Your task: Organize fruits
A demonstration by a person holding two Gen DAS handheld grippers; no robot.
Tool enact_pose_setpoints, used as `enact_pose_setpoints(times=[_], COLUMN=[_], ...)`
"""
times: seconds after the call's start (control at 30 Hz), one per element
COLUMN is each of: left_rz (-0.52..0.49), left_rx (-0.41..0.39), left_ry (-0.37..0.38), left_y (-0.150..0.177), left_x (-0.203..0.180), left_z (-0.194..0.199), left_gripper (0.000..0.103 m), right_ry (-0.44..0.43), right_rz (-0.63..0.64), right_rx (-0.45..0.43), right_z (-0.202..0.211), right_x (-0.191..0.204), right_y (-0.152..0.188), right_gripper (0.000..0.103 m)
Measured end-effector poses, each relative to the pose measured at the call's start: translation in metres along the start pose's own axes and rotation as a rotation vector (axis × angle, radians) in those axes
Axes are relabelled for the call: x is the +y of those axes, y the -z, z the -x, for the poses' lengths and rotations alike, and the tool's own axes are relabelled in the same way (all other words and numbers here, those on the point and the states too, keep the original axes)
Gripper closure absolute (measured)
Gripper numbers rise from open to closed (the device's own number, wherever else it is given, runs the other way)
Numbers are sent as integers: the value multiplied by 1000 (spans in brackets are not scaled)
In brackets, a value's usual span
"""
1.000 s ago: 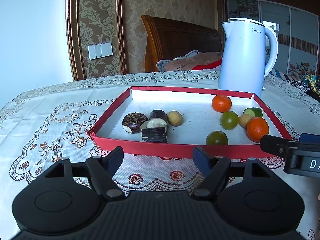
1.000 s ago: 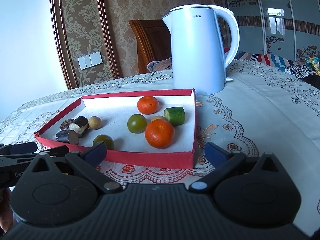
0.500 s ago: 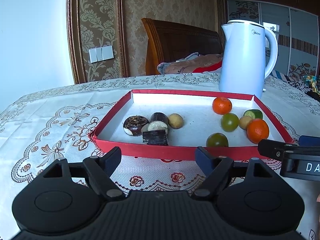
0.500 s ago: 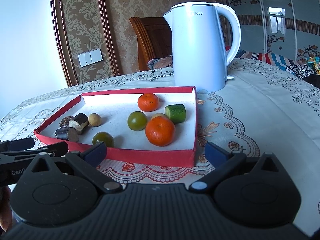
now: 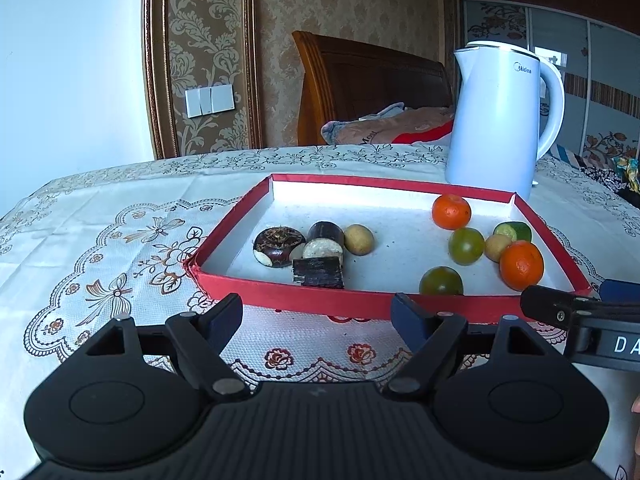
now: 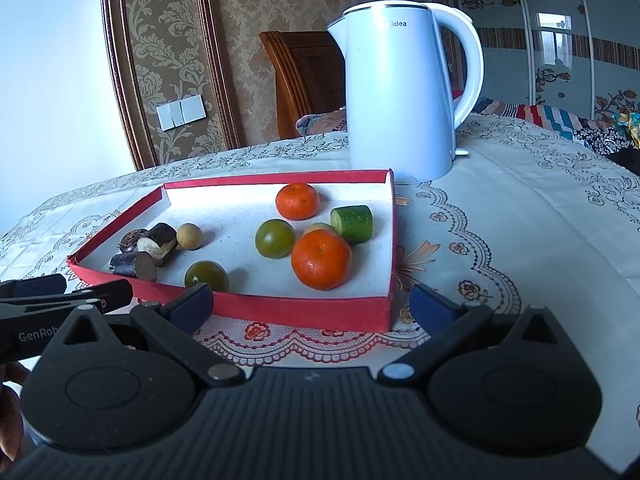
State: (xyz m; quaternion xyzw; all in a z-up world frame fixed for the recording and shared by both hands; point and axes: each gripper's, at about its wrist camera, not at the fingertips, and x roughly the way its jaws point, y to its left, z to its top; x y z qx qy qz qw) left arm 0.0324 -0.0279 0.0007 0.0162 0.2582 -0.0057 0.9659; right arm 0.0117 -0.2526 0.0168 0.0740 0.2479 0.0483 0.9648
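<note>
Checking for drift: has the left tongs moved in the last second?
Yes. In its own view the red tray and kettle sit lower than before, so the left tongs tilted or rose slightly.

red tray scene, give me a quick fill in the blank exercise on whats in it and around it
1. The red tray holds ____ orange tangerines.
2. The white kettle stands ____ the tray, on the tablecloth.
3. The cucumber piece is coloured ____.
4. Both the left gripper and right gripper are ____.

Missing words: two; behind; green; open
</note>
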Motion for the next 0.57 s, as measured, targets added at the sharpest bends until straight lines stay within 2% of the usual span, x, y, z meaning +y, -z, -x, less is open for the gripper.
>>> enact_pose_setpoints(times=[0.17,0.4,0.57], left_rz=[-9,-30,-21], left_rx=[-6,-59,-31], left_ry=[-9,-42,-32], left_y=[0,1,2], left_x=[0,-2,3], left_z=[1,8,7], left_gripper=[22,22,20], right_ry=[0,-2,-8], right_rz=[0,-2,1], right_rx=[1,-3,-6], right_z=[0,1,2], right_x=[0,0,0], right_y=[0,0,0], right_gripper=[0,0,0])
